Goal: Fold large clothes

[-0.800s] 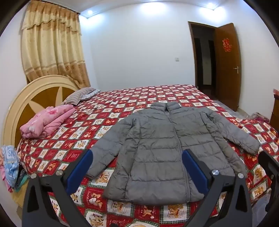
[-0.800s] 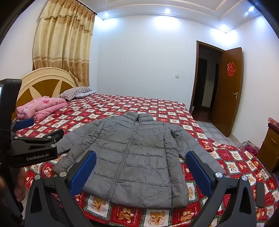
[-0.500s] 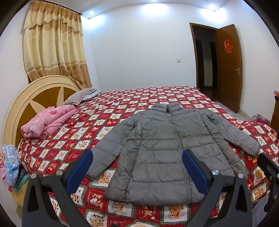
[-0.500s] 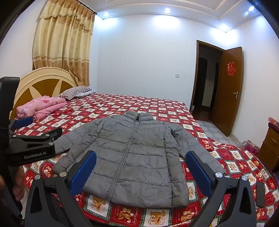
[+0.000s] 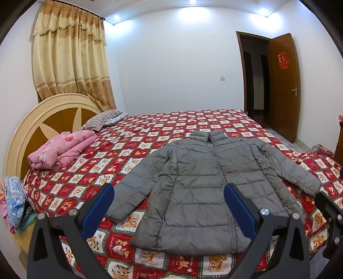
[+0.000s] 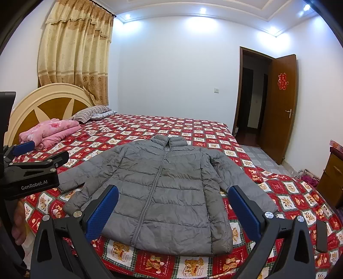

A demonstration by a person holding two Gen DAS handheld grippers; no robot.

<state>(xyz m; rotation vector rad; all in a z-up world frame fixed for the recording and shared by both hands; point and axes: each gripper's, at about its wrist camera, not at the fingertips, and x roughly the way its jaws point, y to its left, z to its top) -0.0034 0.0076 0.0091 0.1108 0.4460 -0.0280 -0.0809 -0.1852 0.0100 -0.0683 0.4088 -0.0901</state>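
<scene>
A bedroom with white walls [image 6: 171, 64] under ceiling spotlights [image 6: 202, 9]: gold curtains [image 6: 75, 53] far left behind a rounded headboard [image 5: 53, 115], an open wooden door [image 6: 280, 107] far right.

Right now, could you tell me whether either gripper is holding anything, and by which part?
Nothing is held: the left gripper and right gripper are open above the jacket.

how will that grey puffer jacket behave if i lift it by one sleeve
The grey puffer jacket looks quilted and soft, so it will likely sag and drape, not hold shape. Its puffy panels suggest it is light for its size. The smooth-looking shell may slip on the bedspread.
</scene>
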